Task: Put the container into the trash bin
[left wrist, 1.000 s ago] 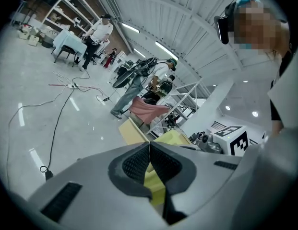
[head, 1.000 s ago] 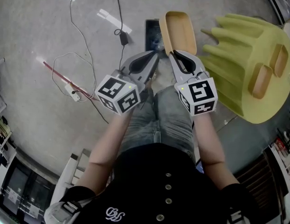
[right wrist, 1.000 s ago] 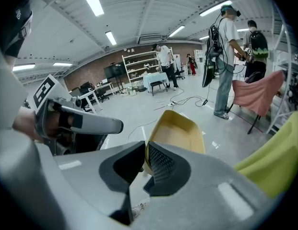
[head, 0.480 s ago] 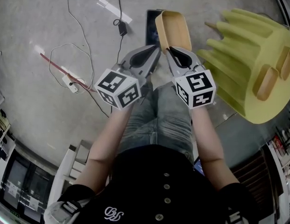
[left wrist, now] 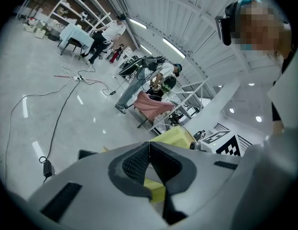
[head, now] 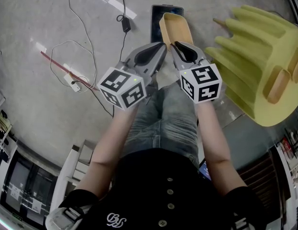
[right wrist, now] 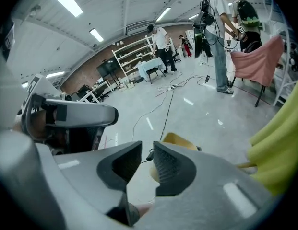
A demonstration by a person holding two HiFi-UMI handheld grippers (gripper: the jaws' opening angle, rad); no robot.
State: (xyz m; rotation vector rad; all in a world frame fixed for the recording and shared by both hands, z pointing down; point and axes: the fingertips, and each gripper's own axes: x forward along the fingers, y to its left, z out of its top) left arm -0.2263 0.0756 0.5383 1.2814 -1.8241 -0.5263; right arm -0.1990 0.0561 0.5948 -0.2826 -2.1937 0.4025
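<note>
Left tongs [left wrist: 149, 143] are pressed together at the tips, nothing in them. Right tongs [right wrist: 147, 145] are opening, and bare floor shows in the gap between the pads. The tan container [right wrist: 180, 139] pokes out from behind the right-hand pad with its near rim low in the gap. Can't tell if a pad touches it, the view is too tight there. In the head view both tongs point forward and down, side by side above my knees, and the container [head: 176, 28] sits tilted right at the right tongs' tips, open side up. Its far end overlaps a dark rectangular thing [head: 160, 14] on the grey floor [head: 38, 28]. A yellow-green finger-shaped piece [head: 254, 66] is to the right, with two tan trays [head: 278, 85] on it. Cables [head: 84, 47] and a power strip [head: 74, 83] lie off to the left.
</note>
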